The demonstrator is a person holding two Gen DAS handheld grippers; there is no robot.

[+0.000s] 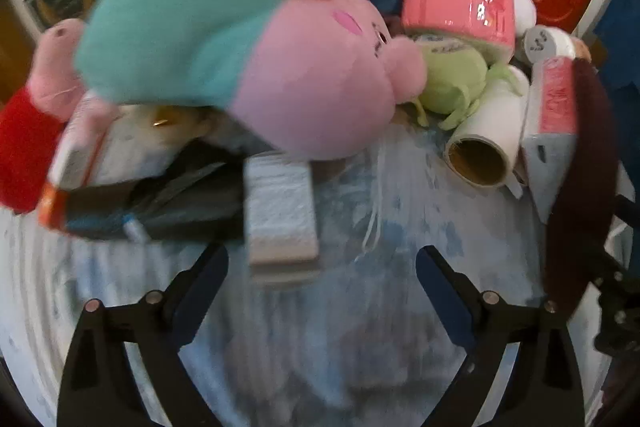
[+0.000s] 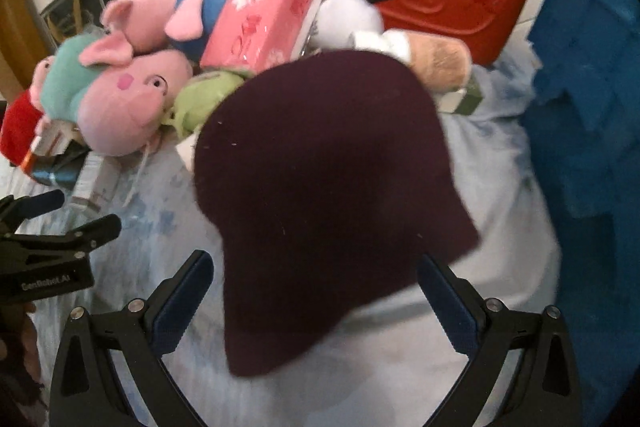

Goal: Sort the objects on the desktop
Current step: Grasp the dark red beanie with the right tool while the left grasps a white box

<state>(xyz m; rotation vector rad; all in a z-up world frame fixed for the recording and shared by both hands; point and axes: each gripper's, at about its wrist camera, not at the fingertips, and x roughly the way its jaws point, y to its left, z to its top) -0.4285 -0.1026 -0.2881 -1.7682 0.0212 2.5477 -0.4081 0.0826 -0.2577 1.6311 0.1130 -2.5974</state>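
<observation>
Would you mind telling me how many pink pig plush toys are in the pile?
3: the big teal-bodied pig in front, the blue-bodied pig behind it, and the red-bodied pig at far left. Others may be buried in the pile.

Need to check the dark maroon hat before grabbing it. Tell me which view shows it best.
The right wrist view: the dark maroon hat fills the middle, lying on the pale cloth. The left wrist view shows only a dark sliver of it at the right edge.

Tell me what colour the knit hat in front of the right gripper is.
Dark maroon hat, clearest in the right wrist view.
</observation>
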